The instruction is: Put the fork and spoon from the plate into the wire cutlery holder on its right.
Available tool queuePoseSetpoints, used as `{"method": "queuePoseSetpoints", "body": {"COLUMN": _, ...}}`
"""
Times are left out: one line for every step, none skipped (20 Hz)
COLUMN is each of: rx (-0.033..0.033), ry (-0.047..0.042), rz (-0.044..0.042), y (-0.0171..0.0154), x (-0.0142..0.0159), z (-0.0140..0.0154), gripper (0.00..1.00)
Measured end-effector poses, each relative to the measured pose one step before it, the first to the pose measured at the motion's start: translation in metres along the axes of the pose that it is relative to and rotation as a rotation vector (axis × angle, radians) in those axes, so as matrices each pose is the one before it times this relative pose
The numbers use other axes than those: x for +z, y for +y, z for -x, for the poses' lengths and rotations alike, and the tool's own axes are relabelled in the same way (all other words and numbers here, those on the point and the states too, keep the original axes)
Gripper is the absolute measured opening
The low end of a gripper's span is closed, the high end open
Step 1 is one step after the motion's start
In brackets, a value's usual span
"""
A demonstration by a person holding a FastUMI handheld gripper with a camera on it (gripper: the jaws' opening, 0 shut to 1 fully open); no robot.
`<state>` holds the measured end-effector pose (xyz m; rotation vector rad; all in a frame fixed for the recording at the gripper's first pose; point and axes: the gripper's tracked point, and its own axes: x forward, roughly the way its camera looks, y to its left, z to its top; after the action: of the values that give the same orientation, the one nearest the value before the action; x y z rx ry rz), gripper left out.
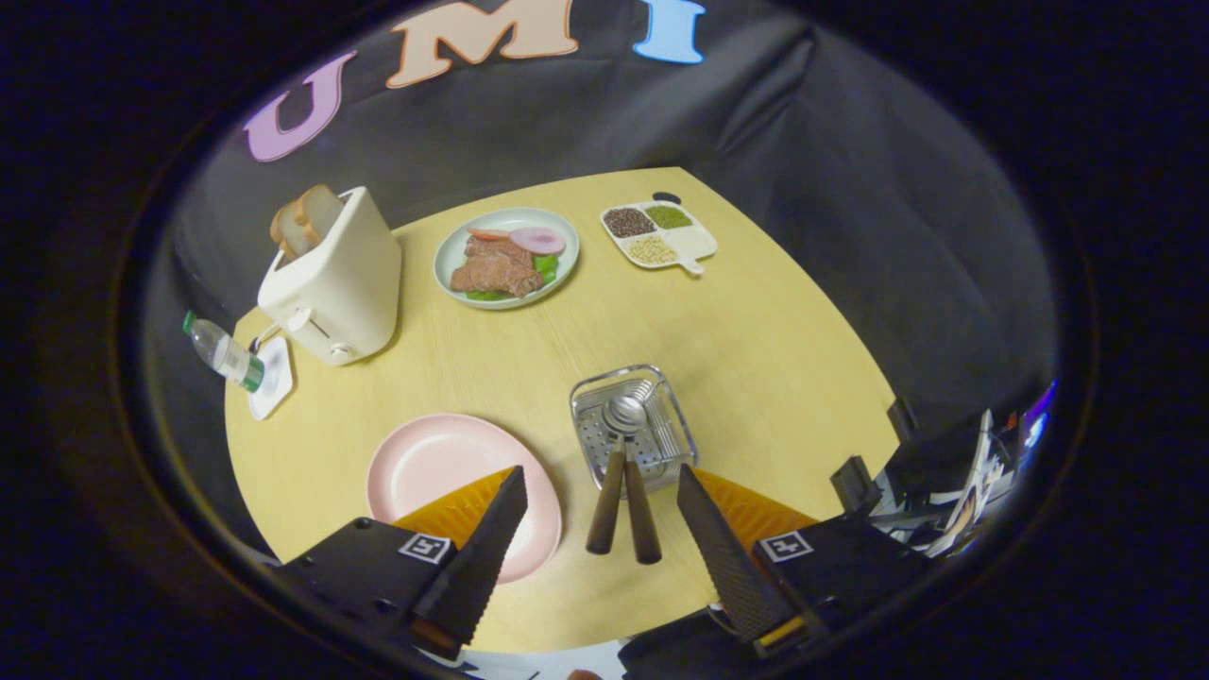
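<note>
Wire holder at our twelve o'clock carries spoon and fork; our gripper hangs released, plate at ten.

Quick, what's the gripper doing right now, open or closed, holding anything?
Gripper: open, holding nothing; the two brown cutlery handles stand between its fingers, untouched.

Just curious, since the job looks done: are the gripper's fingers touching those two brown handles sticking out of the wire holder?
Apart. In the gripper view the open gripper has a finger on each side of the handles, with bare table showing between them.
</note>
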<state>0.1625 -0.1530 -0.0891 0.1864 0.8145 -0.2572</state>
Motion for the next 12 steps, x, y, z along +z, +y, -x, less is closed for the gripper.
{"method": "queuePoseSetpoints", "body": {"rx": -0.00224, "ry": -0.01051, "rz": 0.01377, "y": -0.00118, "x": 0.00008, "z": 0.00210, "gripper": 1.00}}
{"method": "queuePoseSetpoints", "body": {"rx": 0.00091, "ry": -0.00928, "rz": 0.00905, "y": 0.00037, "x": 0.00000, "z": 0.00148, "gripper": 1.00}}
{"method": "queuePoseSetpoints", "body": {"rx": 0.00204, "ry": -0.00805, "rz": 0.00911, "y": 0.00035, "x": -0.00081, "z": 0.00221, "gripper": 1.00}}
{"method": "queuePoseSetpoints", "body": {"rx": 0.00015, "ry": -0.00678, "rz": 0.01026, "y": -0.00148, "x": -0.00109, "z": 0.00177, "gripper": 1.00}}
{"method": "queuePoseSetpoints", "body": {"rx": 0.00243, "ry": -0.00862, "rz": 0.01148, "y": 0.00022, "x": -0.00087, "z": 0.00215, "gripper": 1.00}}
{"method": "queuePoseSetpoints", "body": {"rx": 0.00877, "ry": -0.01788, "rz": 0.01106, "y": 0.00062, "x": 0.00087, "z": 0.00239, "gripper": 1.00}}
{"method": "queuePoseSetpoints", "body": {"rx": 0.01557, "ry": -0.02443, "rz": 0.00983, "y": 0.00232, "x": 0.00120, "z": 0.00211, "gripper": 1.00}}
{"method": "queuePoseSetpoints", "body": {"rx": 0.01897, "ry": -0.02502, "rz": 0.00803, "y": 0.00298, "x": 0.00222, "z": 0.00275, "gripper": 1.00}}
{"method": "queuePoseSetpoints", "body": {"rx": 0.01856, "ry": -0.02454, "rz": 0.00575, "y": 0.00279, "x": 0.00211, "z": 0.00240, "gripper": 1.00}}
{"method": "queuePoseSetpoints", "body": {"rx": 0.02172, "ry": -0.03118, "rz": 0.00540, "y": 0.00185, "x": 0.00313, "z": 0.00318, "gripper": 1.00}}
{"method": "queuePoseSetpoints", "body": {"rx": 0.02563, "ry": -0.04668, "rz": 0.00162, "y": 0.00163, "x": 0.00670, "z": 0.00344, "gripper": 1.00}}
{"method": "queuePoseSetpoints", "body": {"rx": 0.02797, "ry": -0.05358, "rz": 0.00174, "y": 0.00171, "x": 0.00983, "z": 0.00341, "gripper": 1.00}}
